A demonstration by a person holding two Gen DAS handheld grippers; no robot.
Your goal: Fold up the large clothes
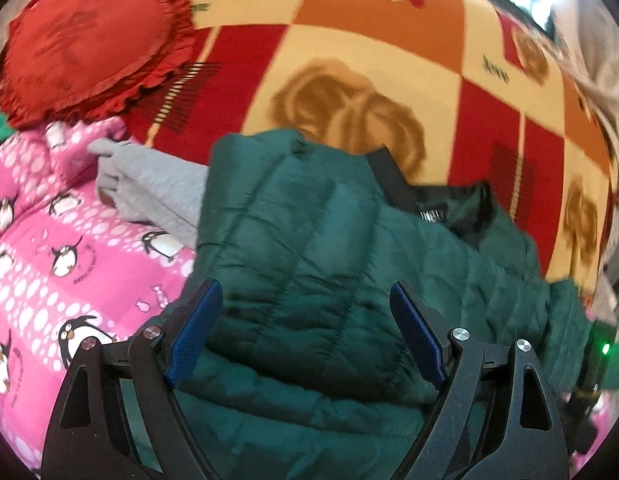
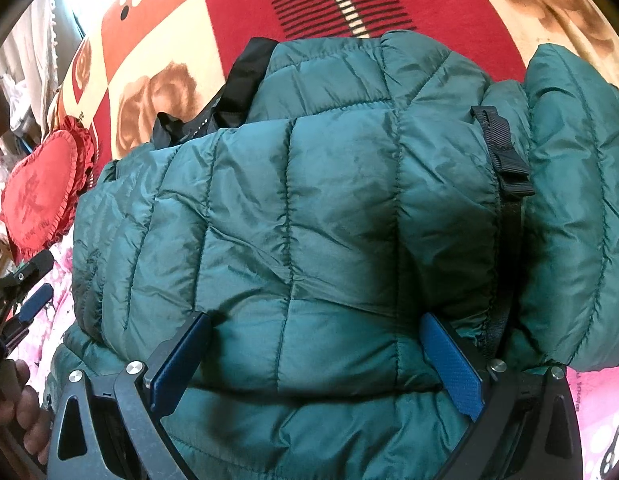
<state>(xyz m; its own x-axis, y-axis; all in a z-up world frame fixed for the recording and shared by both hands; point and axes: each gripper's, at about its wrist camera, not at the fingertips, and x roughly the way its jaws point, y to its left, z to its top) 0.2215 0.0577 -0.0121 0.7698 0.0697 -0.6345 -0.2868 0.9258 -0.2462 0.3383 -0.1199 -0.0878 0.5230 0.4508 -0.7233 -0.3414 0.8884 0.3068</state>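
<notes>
A dark green quilted puffer jacket [image 1: 309, 248] lies bunched and partly folded on a bed. It fills the right wrist view [image 2: 309, 208], with its black collar lining [image 2: 237, 92] at the far left and a black strap [image 2: 505, 152] at the right. My left gripper [image 1: 305, 292] is open, its blue pads over the jacket's near part. My right gripper [image 2: 315, 320] is open, its jaws spread wide against the jacket's near fold. Neither grips cloth. The left gripper also shows at the left edge of the right wrist view [image 2: 29, 288].
A red, orange and cream rose-patterned blanket [image 1: 369, 60] covers the bed beyond the jacket. A red heart-shaped cushion [image 1: 89, 48] lies at the far left. A pink penguin-print quilt [image 1: 69, 248] and a grey garment [image 1: 157, 188] lie left of the jacket.
</notes>
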